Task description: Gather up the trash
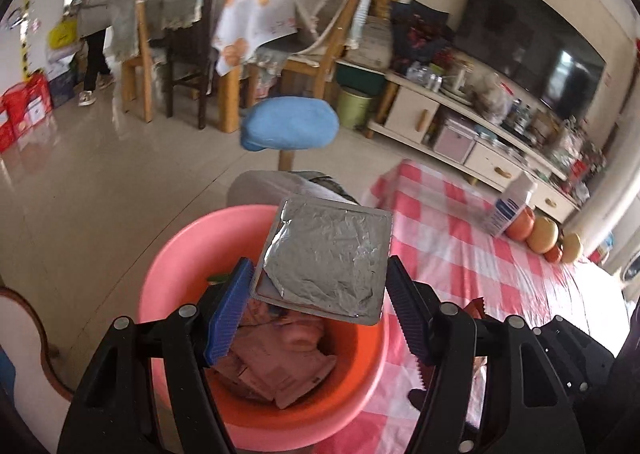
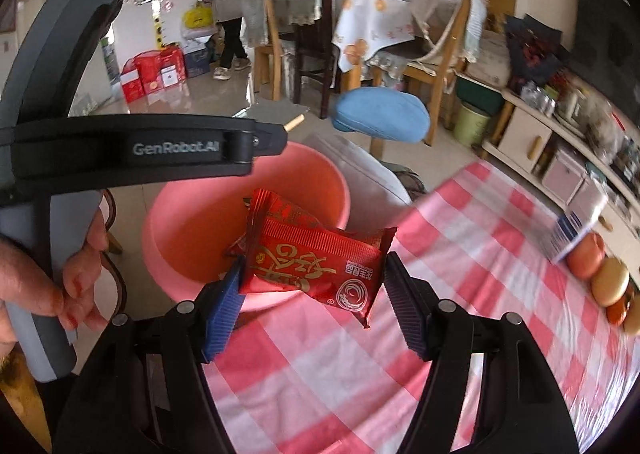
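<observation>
In the left wrist view my left gripper [image 1: 320, 286] is shut on a crinkled silver foil packet [image 1: 328, 258], held right above the pink trash bucket [image 1: 172, 266]. Several pale wrappers [image 1: 280, 370] lie at the bucket's bottom. In the right wrist view my right gripper [image 2: 312, 274] is shut on a red snack wrapper [image 2: 316, 258] with gold lettering. It hangs over the table's edge, just in front of the pink bucket [image 2: 188, 222]. The other hand-held gripper's dark body [image 2: 160, 150] and a hand [image 2: 72, 278] on its grey handle fill the left side.
A pink-and-white checked tablecloth [image 2: 460, 262] covers the table to the right, with a blue-and-white carton [image 1: 508, 210] and several apples [image 1: 540, 232] at its far side. Behind the bucket stand a blue-cushioned stool [image 1: 290, 128], wooden chairs, a TV cabinet and a person [image 1: 94, 18] walking.
</observation>
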